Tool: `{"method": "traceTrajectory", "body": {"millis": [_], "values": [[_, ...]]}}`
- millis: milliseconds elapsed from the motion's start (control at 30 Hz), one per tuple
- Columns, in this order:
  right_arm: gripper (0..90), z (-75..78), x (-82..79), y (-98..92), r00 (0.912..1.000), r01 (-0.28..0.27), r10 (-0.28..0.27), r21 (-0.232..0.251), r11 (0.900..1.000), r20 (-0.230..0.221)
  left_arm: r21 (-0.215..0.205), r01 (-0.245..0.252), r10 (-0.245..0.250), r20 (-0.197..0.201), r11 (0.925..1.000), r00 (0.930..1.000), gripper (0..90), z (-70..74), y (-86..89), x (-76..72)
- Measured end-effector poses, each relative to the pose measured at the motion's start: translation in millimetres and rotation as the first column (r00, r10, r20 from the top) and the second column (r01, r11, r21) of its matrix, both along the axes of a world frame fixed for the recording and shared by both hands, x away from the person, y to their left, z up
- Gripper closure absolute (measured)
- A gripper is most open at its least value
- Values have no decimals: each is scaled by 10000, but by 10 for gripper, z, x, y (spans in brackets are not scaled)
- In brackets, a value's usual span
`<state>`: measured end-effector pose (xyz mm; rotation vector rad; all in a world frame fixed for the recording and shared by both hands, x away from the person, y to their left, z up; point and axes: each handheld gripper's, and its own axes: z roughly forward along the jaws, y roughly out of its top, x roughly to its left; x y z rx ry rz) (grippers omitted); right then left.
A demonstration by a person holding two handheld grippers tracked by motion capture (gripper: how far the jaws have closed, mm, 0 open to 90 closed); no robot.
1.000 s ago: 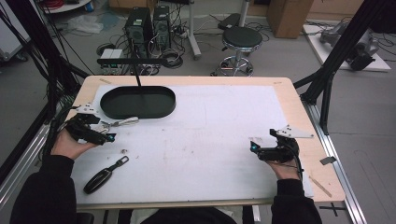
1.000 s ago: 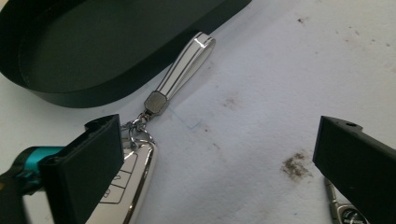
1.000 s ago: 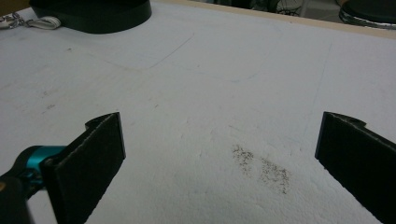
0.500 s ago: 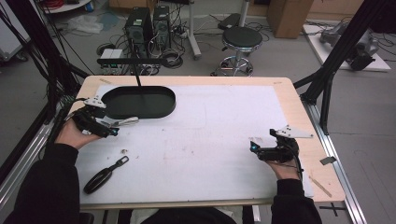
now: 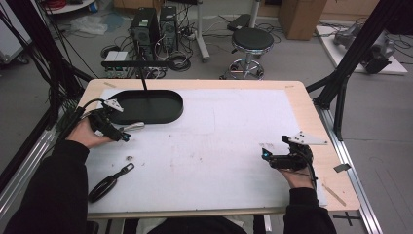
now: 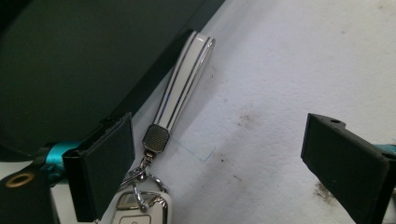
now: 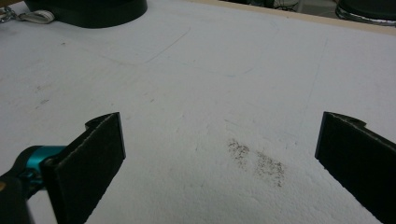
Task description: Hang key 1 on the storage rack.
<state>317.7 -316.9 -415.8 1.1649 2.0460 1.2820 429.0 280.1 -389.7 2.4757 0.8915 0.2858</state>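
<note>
Here, a white key fob point(image 6: 140, 207) on a chain of metal rings lies on the bench point(image 5: 234, 146), just inside the near-side jaw of the left gripper point(image 5: 122, 134). In the left gripper view the jaws stand wide apart and have just been closing a little; the fob sits between them, tight against one jaw at the picture's left, while the other stands well clear across bare white surface. Whether that near jaw touches the fob cannot be told, and nothing is clamped. From the fob's rings a white strap point(image 6: 184, 79) with dark stripes and a textured metal clasp runs forward, its rounded tip lying just beside the rim of a black oval tray point(image 5: 146, 105). In the high view the strap pokes out past the left gripper towards the tray's near edge. Nearer the person, a black car key point(image 5: 109, 181) with a loop lies on the bench, well apart from the left hand. At the far right side, the right gripper point(image 5: 265, 156) rests over the white sheet, its jaws spread wide with nothing between them but a smudged patch.
</note>
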Motion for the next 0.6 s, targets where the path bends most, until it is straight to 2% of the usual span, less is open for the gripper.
{"method": "traceTrajectory", "body": {"millis": [167, 300, 600], "values": [[7, 10, -19, -8, 9999, 114, -113, -48, 9999, 118, -69, 8, -9, -255, 10000, 9997, 102, -82, -32, 56], [7, 3, -21, -16, 9998, 162, -161, -64, 9998, 88, 167, 97, -89, -467, 9998, 9989, 107, -185, -91, 105], [7, -10, -33, -24, 9998, 198, -198, -105, 9997, 18, 583, 195, -168, -463, 9981, 9988, 108, -295, -130, 157]]}}
